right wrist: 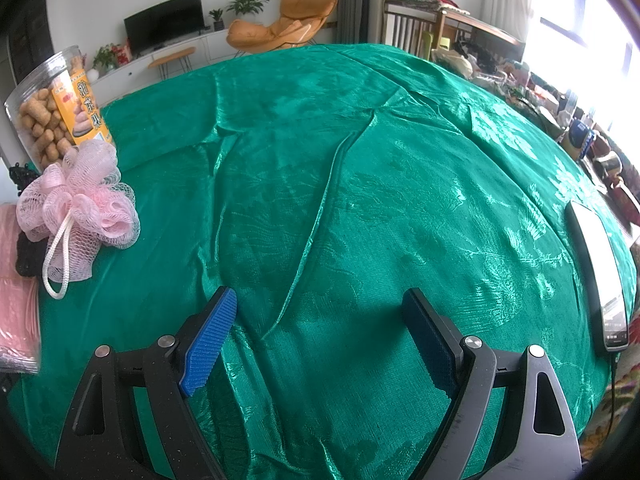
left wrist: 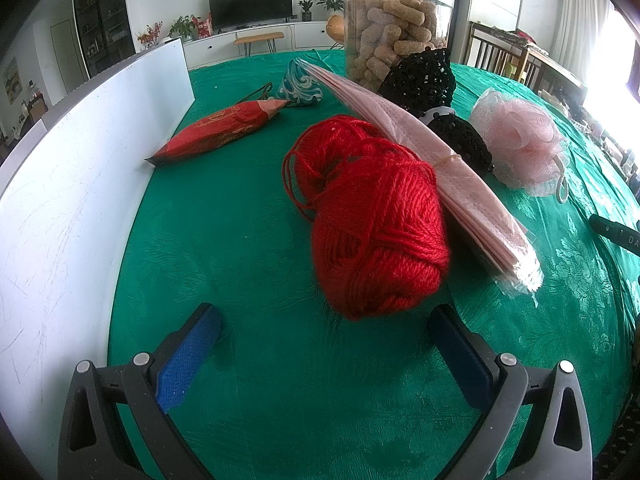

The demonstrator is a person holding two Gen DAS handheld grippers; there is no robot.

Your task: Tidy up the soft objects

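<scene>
A red ball of yarn [left wrist: 376, 220] lies on the green tablecloth [left wrist: 240, 216], just beyond my left gripper [left wrist: 324, 316], which stands open with nothing between its blue pads. Right of the yarn lies a bundle of pink cloths [left wrist: 436, 168] in clear wrap, then black beaded fabric [left wrist: 460, 140] and a pink mesh bath puff [left wrist: 520, 140]. A red snack packet [left wrist: 216, 132] and a teal pouch [left wrist: 298, 84] lie further back. My right gripper [right wrist: 320, 304] is open over bare cloth; the pink puff [right wrist: 80, 204] sits far to its left.
A white board [left wrist: 80, 184] stands along the left edge of the table. A clear jar of snack sticks [left wrist: 394, 32] stands at the back, and shows as a jar [right wrist: 52, 112] in the right wrist view too. A phone [right wrist: 600, 276] lies at the table's right edge.
</scene>
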